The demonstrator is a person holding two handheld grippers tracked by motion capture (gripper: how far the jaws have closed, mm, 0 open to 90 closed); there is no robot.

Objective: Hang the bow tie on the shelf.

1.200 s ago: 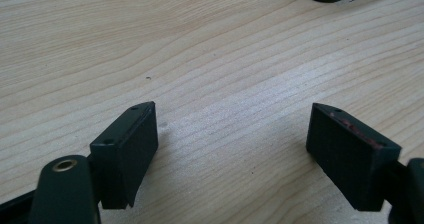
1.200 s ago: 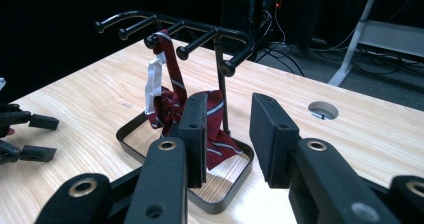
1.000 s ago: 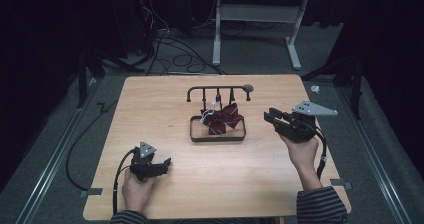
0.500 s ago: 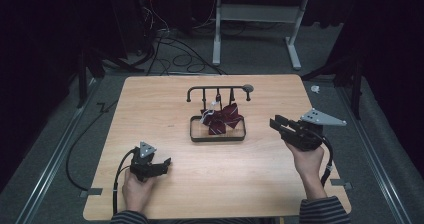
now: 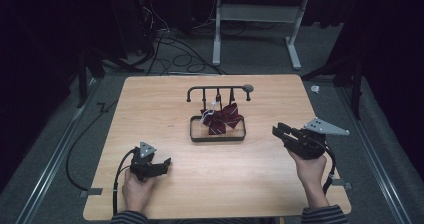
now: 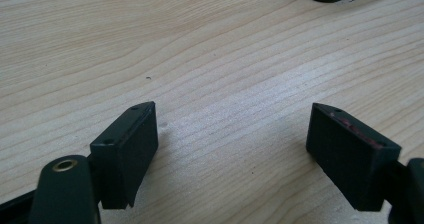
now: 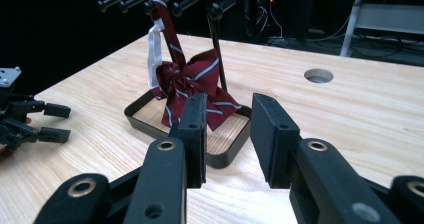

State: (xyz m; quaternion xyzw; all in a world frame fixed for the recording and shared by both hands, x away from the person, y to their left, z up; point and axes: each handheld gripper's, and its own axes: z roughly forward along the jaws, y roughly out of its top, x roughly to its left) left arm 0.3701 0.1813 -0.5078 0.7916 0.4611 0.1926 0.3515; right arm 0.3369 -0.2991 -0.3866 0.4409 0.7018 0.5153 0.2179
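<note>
A dark red bow tie [image 5: 221,118] with pale stripes hangs by a white strap from a black peg rack [image 5: 218,89], over the rack's black tray [image 5: 217,139] at mid-table. My right gripper [image 5: 277,130] is held right of the tray, pointing at it. In the right gripper view its jaws [image 7: 230,104] stand open with nothing between them, and the bow tie [image 7: 192,81] hangs beyond. My left gripper [image 5: 167,161] rests at the near left. Its jaws [image 6: 232,111] are wide open over bare wood.
A round hole [image 5: 248,88] is cut in the wooden table [image 5: 150,104] behind the rack. The left gripper [image 7: 50,119] appears at the left of the right gripper view. Cables and a white desk frame [image 5: 255,14] are on the floor past the far edge.
My right gripper has drifted lower, to the right and toward the near edge, away from the tray. The left gripper and the bow tie have stayed put.
</note>
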